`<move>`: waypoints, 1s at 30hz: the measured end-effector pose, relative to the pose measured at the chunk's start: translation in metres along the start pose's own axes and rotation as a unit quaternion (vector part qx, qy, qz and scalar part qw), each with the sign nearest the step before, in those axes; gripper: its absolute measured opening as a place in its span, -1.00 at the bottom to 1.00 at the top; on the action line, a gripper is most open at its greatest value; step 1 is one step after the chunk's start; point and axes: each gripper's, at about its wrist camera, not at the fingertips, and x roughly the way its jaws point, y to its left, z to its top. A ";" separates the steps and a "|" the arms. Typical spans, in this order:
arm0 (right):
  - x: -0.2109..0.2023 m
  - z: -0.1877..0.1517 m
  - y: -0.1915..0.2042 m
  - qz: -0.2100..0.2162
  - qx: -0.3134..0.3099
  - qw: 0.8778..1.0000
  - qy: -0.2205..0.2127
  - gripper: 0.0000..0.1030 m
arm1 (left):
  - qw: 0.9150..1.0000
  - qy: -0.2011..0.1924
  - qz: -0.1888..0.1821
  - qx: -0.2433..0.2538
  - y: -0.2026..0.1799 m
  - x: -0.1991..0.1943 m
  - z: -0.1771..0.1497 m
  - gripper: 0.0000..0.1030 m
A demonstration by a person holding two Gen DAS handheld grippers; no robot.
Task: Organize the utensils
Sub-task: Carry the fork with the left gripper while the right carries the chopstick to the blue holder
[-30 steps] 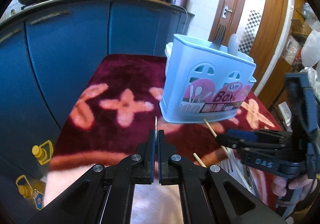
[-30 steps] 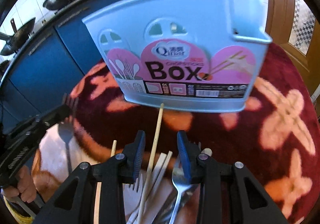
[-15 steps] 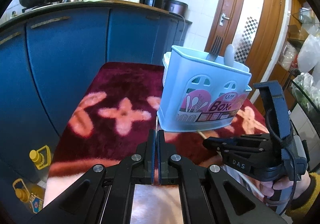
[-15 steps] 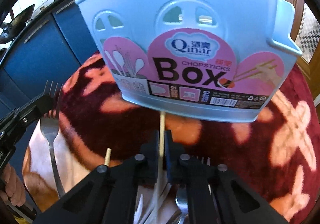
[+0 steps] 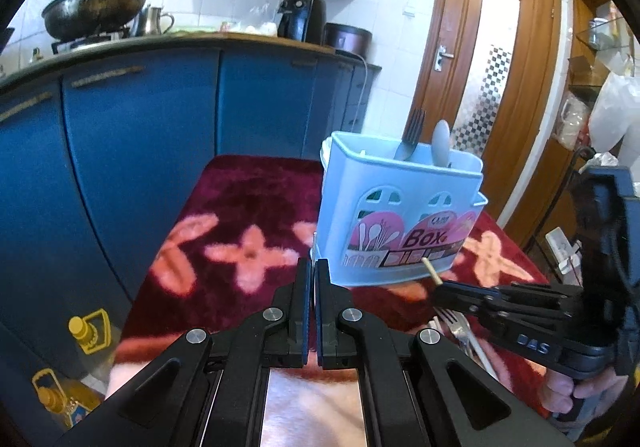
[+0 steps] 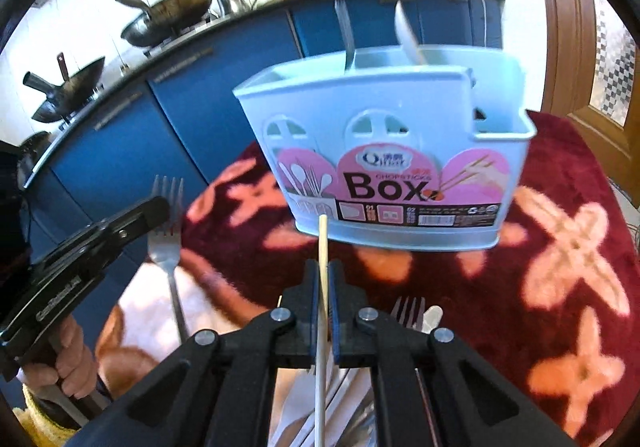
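In the right wrist view, going from the left edge, the left gripper (image 6: 160, 207) came in from the lower left with its jaws pressed shut on a metal fork (image 6: 167, 231), gripped edge-on near the neck so the tines stood up past the tips. The fork looked stiff, smooth and fairly weighty, so I judged it could pivot or slip in a grip so close to the head; a hold lower on the handle would steady it.

At frame centre the right gripper (image 6: 324, 271) was clamped on a pale wooden chopstick (image 6: 322, 243), which ran up between the pads and ended just in front of the box's label. It seemed light, rigid and thin, likely to swivel if pinched at one point only, and easy to snap if levered.

Below the jaws, at the bottom centre, lay a loose pile of utensils (image 6: 408, 313) on the red patterned cloth (image 6: 560, 247).

Right of centre stood the blue utensil box (image 6: 384, 127), upright on the cloth. Its rear compartment held a fork (image 6: 344, 31) and a grey spoon (image 6: 406, 35), both leaning handle-down; the small side pocket at right appeared empty, though its depth was hidden.
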 end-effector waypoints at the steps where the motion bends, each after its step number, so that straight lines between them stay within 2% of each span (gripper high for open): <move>1: -0.005 -0.001 0.001 0.000 0.001 1.000 -0.008 -0.88 | 1.000 -0.003 -0.001 0.000 -0.001 -0.002 0.001 -0.97; 7: -0.041 -0.002 -0.006 -0.005 0.005 0.998 -0.055 -0.88 | 1.000 -0.020 -0.002 0.004 -0.008 -0.015 0.008 -0.97; 20: -0.091 0.018 -0.016 -0.006 0.012 0.989 -0.148 -0.88 | 0.997 -0.074 -0.006 -0.007 -0.016 -0.049 0.036 -0.97; 25: -0.103 0.025 -0.020 -0.010 0.012 0.985 -0.173 -0.88 | 0.995 -0.099 -0.002 0.002 -0.022 -0.058 0.054 -0.97; 30: -0.110 0.029 -0.028 -0.012 0.019 0.982 -0.188 -0.88 | 0.992 -0.125 0.017 0.023 -0.032 -0.061 0.076 -0.97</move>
